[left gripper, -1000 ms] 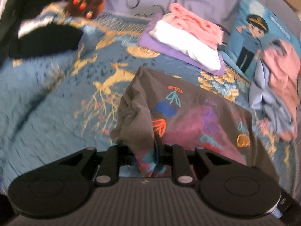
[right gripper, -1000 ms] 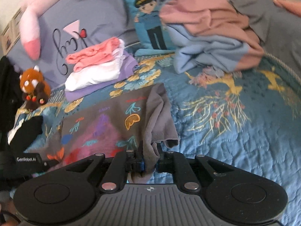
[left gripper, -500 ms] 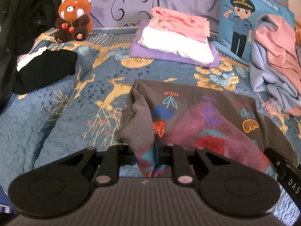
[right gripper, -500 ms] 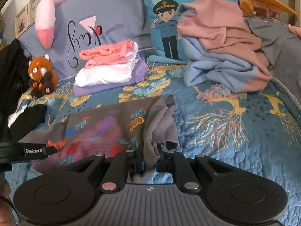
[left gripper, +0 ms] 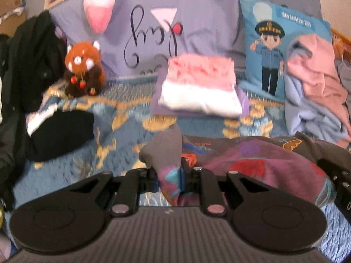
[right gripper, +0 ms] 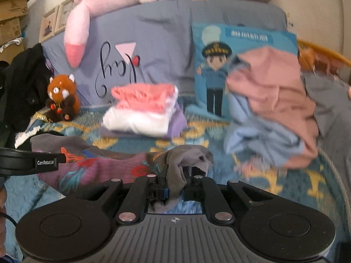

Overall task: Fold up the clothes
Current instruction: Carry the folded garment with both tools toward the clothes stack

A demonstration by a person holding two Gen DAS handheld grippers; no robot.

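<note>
A grey t-shirt with a colourful print (left gripper: 252, 160) is stretched between my two grippers above the blue bedspread (left gripper: 72, 153). My left gripper (left gripper: 170, 175) is shut on its left edge, where the cloth bunches between the fingers. My right gripper (right gripper: 175, 182) is shut on the shirt's (right gripper: 105, 166) right edge, with grey cloth hanging down between the fingers. The right gripper's body shows at the right edge of the left wrist view (left gripper: 335, 175). The left gripper shows at the left of the right wrist view (right gripper: 28, 162).
A folded stack of pink, white and purple clothes (left gripper: 199, 89) lies behind the shirt. A loose pile of pink and light blue clothes (right gripper: 269, 107) lies at the right. A black garment (left gripper: 59, 131), a red panda toy (left gripper: 83, 68) and pillows (left gripper: 283, 50) sit behind.
Both grippers have lifted the shirt's near edge and tilted up. The shirt now appears foreshortened, and the pillows and wall fill more of both views.
</note>
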